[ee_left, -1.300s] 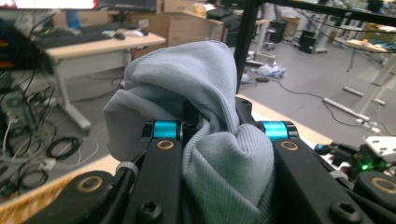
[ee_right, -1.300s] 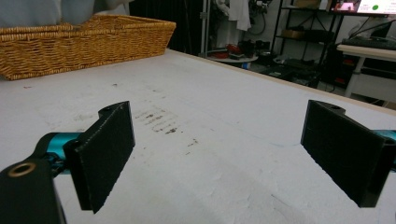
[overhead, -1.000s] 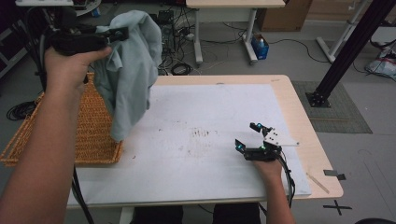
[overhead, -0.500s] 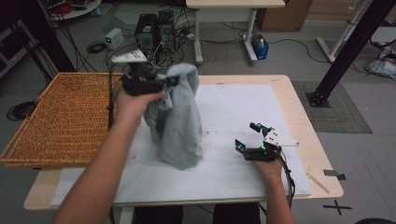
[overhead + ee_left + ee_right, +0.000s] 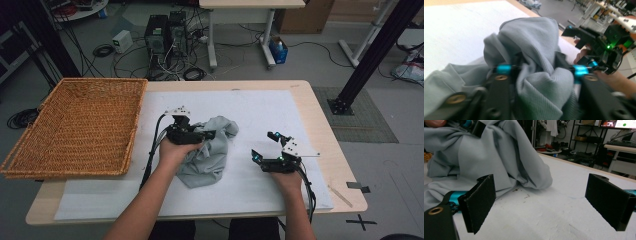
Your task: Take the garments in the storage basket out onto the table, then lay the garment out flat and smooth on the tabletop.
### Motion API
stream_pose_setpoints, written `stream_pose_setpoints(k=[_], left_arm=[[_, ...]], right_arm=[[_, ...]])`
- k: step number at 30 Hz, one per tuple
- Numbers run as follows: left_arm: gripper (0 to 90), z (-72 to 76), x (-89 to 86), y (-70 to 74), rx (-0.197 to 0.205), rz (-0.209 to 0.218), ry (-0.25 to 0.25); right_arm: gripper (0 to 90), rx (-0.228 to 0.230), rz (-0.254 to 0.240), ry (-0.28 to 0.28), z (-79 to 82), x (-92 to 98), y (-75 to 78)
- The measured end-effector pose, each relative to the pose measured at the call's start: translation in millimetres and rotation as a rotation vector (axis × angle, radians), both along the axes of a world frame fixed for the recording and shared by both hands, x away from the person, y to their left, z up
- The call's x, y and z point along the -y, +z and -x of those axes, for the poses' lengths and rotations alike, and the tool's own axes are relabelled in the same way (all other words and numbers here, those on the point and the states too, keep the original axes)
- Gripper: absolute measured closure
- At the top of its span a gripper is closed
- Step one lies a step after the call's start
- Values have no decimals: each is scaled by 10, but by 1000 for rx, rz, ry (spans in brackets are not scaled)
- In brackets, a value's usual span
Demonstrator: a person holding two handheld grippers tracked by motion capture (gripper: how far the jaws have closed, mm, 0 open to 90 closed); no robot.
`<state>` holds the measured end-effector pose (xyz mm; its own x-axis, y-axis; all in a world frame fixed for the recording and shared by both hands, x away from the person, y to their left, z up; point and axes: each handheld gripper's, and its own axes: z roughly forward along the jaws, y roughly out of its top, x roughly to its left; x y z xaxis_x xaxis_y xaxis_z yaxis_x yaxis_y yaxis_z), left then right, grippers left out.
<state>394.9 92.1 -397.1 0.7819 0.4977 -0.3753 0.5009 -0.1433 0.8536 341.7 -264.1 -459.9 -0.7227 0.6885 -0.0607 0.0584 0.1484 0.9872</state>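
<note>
A grey cloth (image 5: pixel 212 157) lies crumpled on the white sheet near the table's middle. My left gripper (image 5: pixel 212 134) rests low on its left part, jaws pointing right. In the left gripper view the cloth (image 5: pixel 536 37) bulges between the jaws of the left gripper (image 5: pixel 541 70), which have just been opening and stand apart. My right gripper (image 5: pixel 264 146) sits on the sheet to the right of the cloth, open and holding nothing. In the right gripper view its wide jaws (image 5: pixel 546 202) frame bare sheet, with the cloth (image 5: pixel 499 157) heaped just beyond.
A large wicker basket (image 5: pixel 75 125) lies on the left end of the table. The white sheet (image 5: pixel 260 105) covers most of the tabletop. Computer towers (image 5: pixel 165 30) and cables stand on the floor behind, and a black frame leg (image 5: pixel 370 55) at the far right.
The left hand has carried the cloth from high over the basket rightward and down onto the sheet, where it now lies heaped. The left jaws stand wider. The right hand has not moved.
</note>
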Motion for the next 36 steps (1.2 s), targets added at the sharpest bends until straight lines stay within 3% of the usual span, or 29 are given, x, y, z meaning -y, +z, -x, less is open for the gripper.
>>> stream_pose_setpoints(k=[2, 4, 5, 9, 13, 20, 25, 28, 34, 36], left_arm=[[497, 10, 9, 4, 1, -20, -7], [388, 23, -2, 25, 4, -21, -1], [288, 31, -20, 41, 8, -26, 2], [190, 101, -129, 148, 47, -38, 38], [180, 187, -297, 279, 94, -9, 64], [175, 223, -555, 320, 108, 28, 104], [175, 223, -602, 312, 109, 22, 91], [175, 236, -609, 319, 115, 20, 86], [175, 279, -648, 303, 114, 35, 88], [175, 278, -660, 289, 109, 37, 87]], right_arm=[[96, 0, 2, 0, 0, -1, 1], [96, -3, -1, 2, -2, 2, 0], [96, -1, -1, 2, -4, 2, 0], [96, -1, 1, 2, -4, 0, 1], [96, -3, -2, 1, -6, 3, 1], [96, -16, -3, -2, -16, 1, 4], [96, -47, -25, -8, -51, 22, 14], [96, -81, 8, -1, -46, 0, 52], [96, -64, 53, 25, 55, -68, 234], [96, -61, 46, 29, 85, -71, 290]])
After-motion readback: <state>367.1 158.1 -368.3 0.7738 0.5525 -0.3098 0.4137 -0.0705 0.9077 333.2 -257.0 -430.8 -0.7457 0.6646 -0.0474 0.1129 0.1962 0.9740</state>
